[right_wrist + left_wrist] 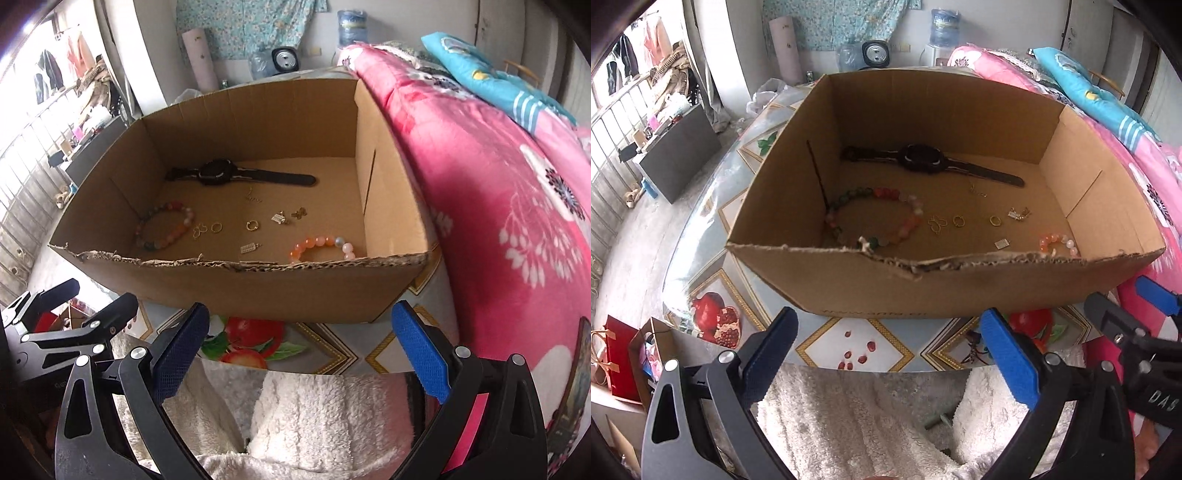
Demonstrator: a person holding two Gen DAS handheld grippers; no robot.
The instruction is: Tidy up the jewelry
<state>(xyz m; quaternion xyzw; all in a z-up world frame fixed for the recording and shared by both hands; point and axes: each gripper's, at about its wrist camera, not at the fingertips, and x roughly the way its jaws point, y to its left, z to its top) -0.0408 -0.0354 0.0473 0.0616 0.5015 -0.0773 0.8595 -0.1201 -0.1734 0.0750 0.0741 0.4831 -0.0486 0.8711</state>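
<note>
open brown cardboard box point(960, 291) on fruit-patterned tablecloth point(849, 343), torn near rim. inside: black wristwatch point(923, 158) at 12 o'clock by far wall; multicoloured bead bracelet point(875, 218) at 9 o'clock; small gold rings point(958, 220) at centre; orange-and-white bead bracelet point(321, 245) at 5 o'clock against near wall. left gripper point(890, 354) at 6 o'clock before box, blue pads spread apart, holding nothing. right gripper point(301, 354) likewise agape, empty. pink floral quilt point(498, 206) at 3 o'clock, touching box.

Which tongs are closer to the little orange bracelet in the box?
Right. The orange bracelet lies in the box's near right corner, almost straight ahead of the right tongs; the left tongs sit further left of it.
</note>
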